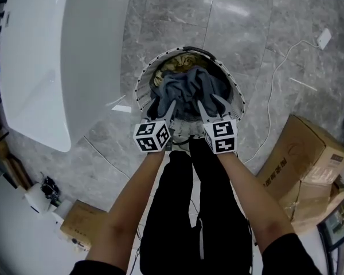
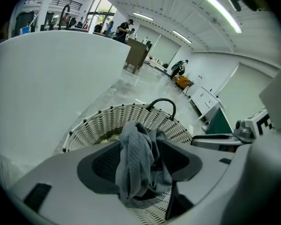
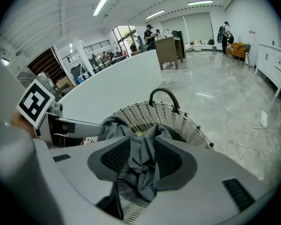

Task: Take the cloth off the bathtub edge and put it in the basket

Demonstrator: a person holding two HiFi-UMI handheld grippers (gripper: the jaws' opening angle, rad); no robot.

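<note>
Bathtub (image 1: 57,56): far left, no cloth on the edge you can see. Marble floor (image 1: 246,27) lies to its right.

Basket (image 1: 142,96): on the floor just beside the tub, straight ahead of you.

Cloth (image 1: 186,87): grey, bunched in the basket's mouth and heaped above the rim. Judged delivered but not yet settled.

You hold both tools side by side over the near rim, angled down into it.

Left hand-held gripper (image 1: 166,105): jaws wide, with a fold hanging loose between the pads, unpinched.

Right hand-held gripper (image 1: 210,104): likewise wide, cloth slack between the pads.

Likely reason: you let go so the cloth drops in.
</note>
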